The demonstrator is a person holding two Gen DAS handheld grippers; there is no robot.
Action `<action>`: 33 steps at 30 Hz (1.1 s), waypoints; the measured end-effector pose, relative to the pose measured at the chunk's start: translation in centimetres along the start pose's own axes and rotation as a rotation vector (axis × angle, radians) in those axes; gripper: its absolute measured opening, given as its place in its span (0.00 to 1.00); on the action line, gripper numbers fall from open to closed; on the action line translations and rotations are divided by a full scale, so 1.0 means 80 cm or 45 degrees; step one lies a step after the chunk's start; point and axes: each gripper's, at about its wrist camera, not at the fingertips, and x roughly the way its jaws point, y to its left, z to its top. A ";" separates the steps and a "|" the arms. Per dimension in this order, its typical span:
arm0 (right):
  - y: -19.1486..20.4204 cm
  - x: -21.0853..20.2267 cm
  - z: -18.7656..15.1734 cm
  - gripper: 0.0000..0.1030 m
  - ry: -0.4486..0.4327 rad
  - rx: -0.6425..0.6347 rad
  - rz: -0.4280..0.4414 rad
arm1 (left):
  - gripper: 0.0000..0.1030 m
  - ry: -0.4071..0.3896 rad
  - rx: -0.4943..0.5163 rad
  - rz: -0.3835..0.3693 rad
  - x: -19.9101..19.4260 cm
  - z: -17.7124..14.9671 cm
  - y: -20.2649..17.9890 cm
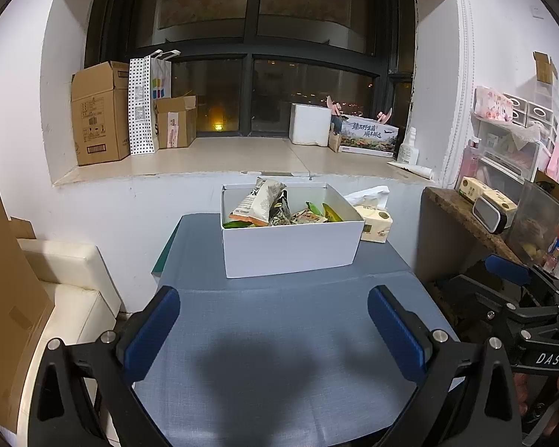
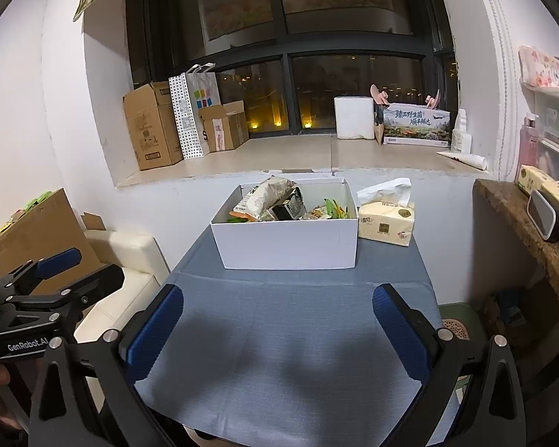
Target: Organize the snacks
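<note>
left gripper [image 1: 274, 329] and right gripper [image 2: 277, 329]: both with the 2 blue pads spread wide, nothing between them, low over the blue-grey tablecloth [image 2: 287, 354]. beyond, at the table's far end, a white box [image 1: 290, 249], open-topped, heaped with snacks [image 1: 264, 201]: a tall pale bag with an orange base leaning left, dark packets, green and yellow wrappers, print unreadable. tissue pack [image 2: 385, 223] just beside the box's right wall. cardboard boxes [image 1: 100, 111] on the window sill behind.

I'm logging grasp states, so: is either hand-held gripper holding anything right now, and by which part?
Nothing is held. The left hand-held gripper and right hand-held gripper are both open over the blue table, short of the white snack box.
</note>
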 end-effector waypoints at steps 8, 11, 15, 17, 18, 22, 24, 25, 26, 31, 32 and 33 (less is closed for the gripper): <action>0.002 -0.001 0.000 1.00 0.006 -0.007 -0.004 | 1.00 0.006 0.001 0.004 0.001 0.000 0.000; 0.002 -0.001 0.000 1.00 0.007 -0.010 -0.004 | 1.00 0.006 0.001 0.004 0.000 0.000 -0.001; 0.004 -0.003 -0.001 1.00 0.004 -0.014 -0.004 | 1.00 0.007 0.004 0.007 0.000 -0.001 -0.001; 0.005 -0.003 0.000 1.00 0.006 -0.016 -0.006 | 1.00 0.006 0.008 0.007 -0.001 -0.001 -0.001; 0.005 -0.003 0.000 1.00 0.007 -0.016 -0.005 | 1.00 0.006 0.007 0.006 -0.001 -0.001 -0.001; 0.003 -0.002 0.000 1.00 0.006 -0.014 -0.002 | 1.00 0.006 0.009 0.003 -0.002 -0.001 -0.002; 0.003 -0.003 0.000 1.00 0.007 -0.013 -0.003 | 1.00 0.009 0.008 0.002 -0.001 -0.001 -0.002; 0.003 -0.003 0.000 1.00 0.008 -0.012 -0.002 | 1.00 0.011 0.007 0.006 -0.002 -0.001 -0.002; 0.003 -0.003 0.000 1.00 0.008 -0.012 -0.003 | 1.00 0.012 0.006 0.006 -0.001 -0.001 -0.002; 0.003 -0.003 -0.001 1.00 0.011 -0.011 -0.005 | 1.00 0.013 0.009 0.006 -0.001 -0.001 -0.003; 0.003 -0.003 -0.001 1.00 0.011 -0.011 -0.006 | 1.00 0.014 0.009 0.006 -0.001 -0.001 -0.003; 0.003 -0.003 -0.001 1.00 0.010 -0.013 -0.001 | 1.00 0.014 0.008 0.005 -0.001 0.000 -0.003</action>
